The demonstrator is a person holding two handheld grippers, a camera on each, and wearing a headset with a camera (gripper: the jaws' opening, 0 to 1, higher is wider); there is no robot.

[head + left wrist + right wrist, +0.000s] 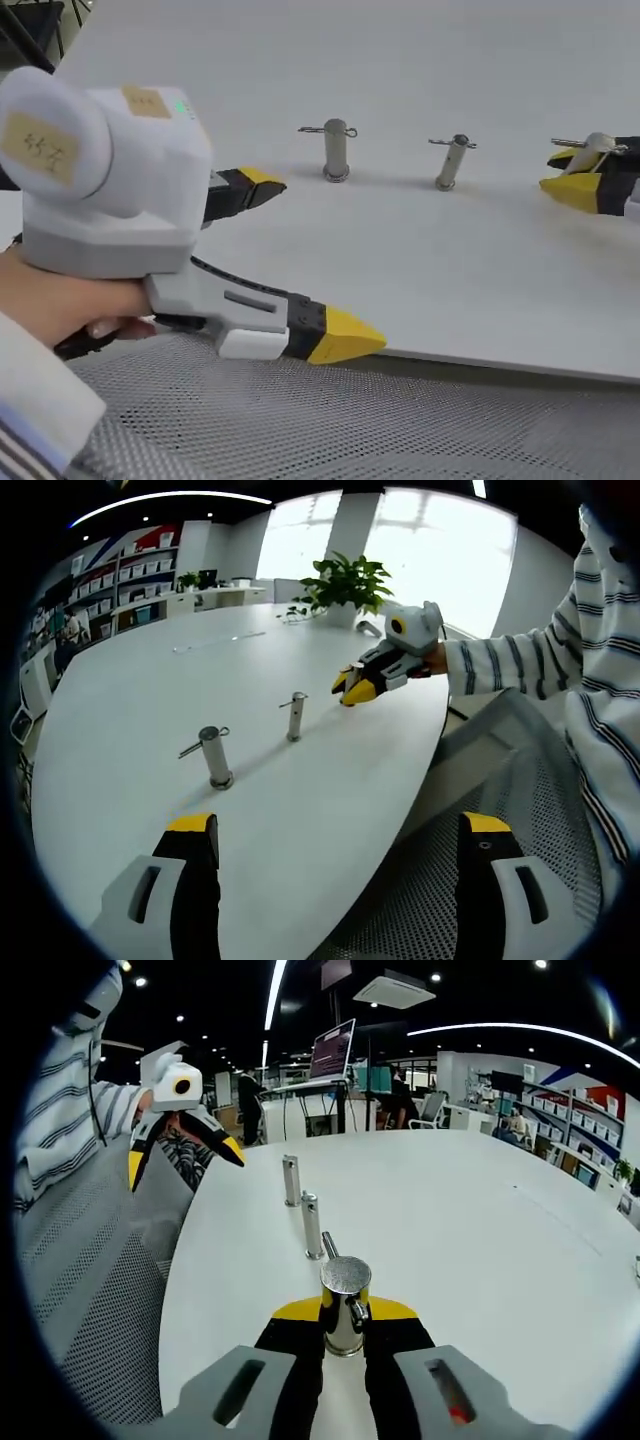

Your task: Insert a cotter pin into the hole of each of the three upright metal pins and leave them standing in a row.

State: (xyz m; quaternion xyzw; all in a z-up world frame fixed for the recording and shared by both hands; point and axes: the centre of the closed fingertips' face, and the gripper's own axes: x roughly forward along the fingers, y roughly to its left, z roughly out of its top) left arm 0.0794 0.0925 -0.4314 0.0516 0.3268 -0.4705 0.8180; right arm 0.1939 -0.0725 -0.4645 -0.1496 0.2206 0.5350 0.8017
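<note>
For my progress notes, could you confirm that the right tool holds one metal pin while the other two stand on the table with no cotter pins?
Not quite: the head view shows cotter pins through both standing pins. The right tool does hold the third pin.

Right gripper clamps an upright metal pin.

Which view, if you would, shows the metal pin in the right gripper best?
The right gripper view: the metal pin sits close and sharp in the right gripper. The head view catches it tilted at the right edge; the left gripper view shows it distant and tiny.
</note>
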